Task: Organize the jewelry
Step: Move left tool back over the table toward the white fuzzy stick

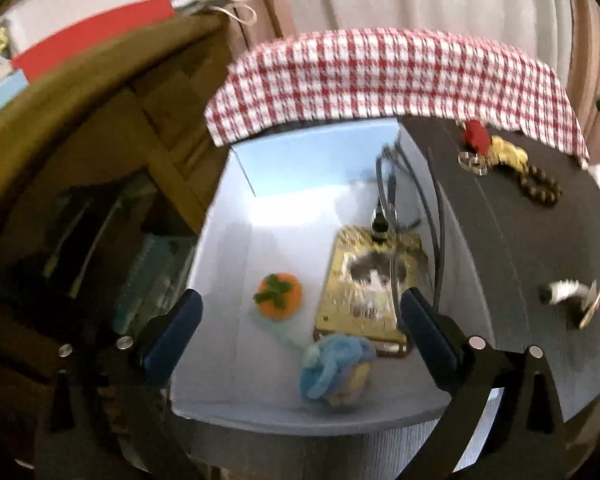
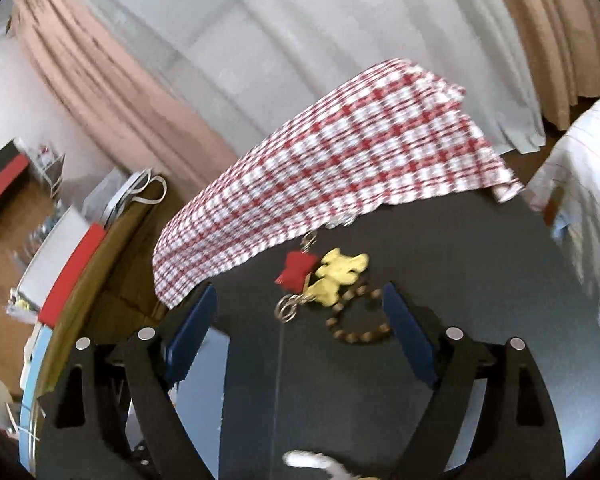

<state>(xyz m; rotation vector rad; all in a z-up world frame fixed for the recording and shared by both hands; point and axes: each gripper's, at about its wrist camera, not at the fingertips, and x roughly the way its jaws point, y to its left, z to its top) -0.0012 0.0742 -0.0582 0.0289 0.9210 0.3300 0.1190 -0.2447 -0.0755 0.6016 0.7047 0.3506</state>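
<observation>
Over the blue box (image 1: 236, 240), left tongs (image 1: 300, 316) released, right tongs (image 2: 300, 312) released near bead bracelet (image 2: 360, 332), no legible writing.

No legible text, label, brand, number or sign appears in either wrist view. The gold rectangular card with a dark printed picture (image 1: 374, 280), lying in the pale blue open box (image 1: 236, 240), is too blurred to show any lettering.
</observation>
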